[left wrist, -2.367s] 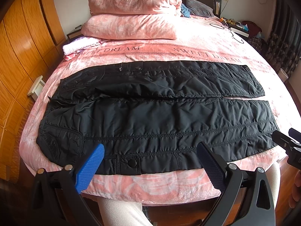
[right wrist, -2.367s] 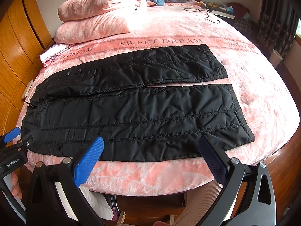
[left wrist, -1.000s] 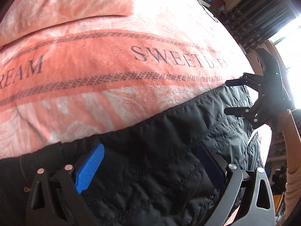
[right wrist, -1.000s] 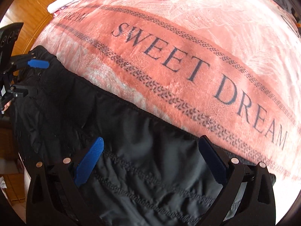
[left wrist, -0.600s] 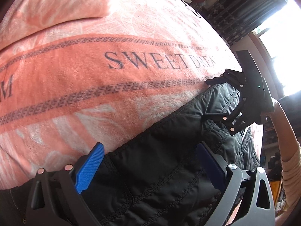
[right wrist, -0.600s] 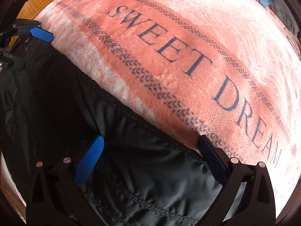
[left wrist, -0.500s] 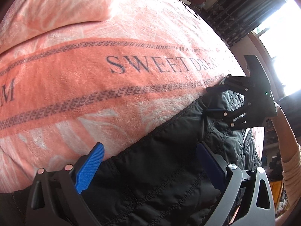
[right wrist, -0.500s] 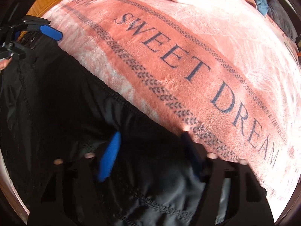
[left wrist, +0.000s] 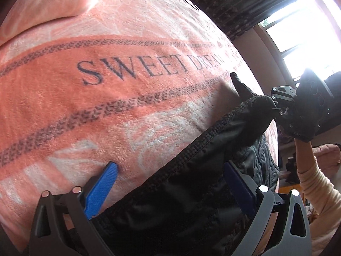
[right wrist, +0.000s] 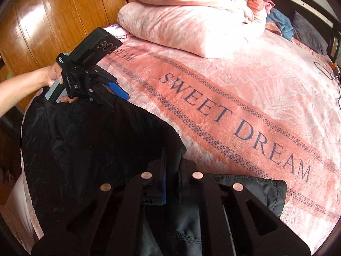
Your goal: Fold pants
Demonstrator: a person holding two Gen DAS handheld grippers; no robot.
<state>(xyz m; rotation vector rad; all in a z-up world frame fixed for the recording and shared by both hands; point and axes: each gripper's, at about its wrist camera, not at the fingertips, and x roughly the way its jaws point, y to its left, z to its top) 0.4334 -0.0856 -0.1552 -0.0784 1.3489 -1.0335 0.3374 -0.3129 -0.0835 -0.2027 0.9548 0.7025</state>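
Note:
Black quilted pants [left wrist: 191, 192] lie on the pink "SWEET DREAM" blanket [left wrist: 106, 85]. My left gripper [left wrist: 170, 183] is open, its blue fingers astride the far edge of the upper leg. My right gripper [right wrist: 171, 170] is shut on the pants [right wrist: 96, 145] near the leg's cuff end and lifts that edge off the bed. In the left wrist view the right gripper [left wrist: 277, 104] shows pinching raised black cloth. In the right wrist view the left gripper [right wrist: 113, 93] sits at the waist end of the pants.
Two pink pillows [right wrist: 191, 17] are stacked at the head of the bed. A wooden wardrobe [right wrist: 53, 21] stands on the left. A bright window [left wrist: 302, 38] and dark curtains [left wrist: 238, 10] are on the right. Cables [right wrist: 332, 68] lie on the far bed corner.
My right gripper has closed on the far leg's edge and raised it. My left gripper has stayed open over the same edge.

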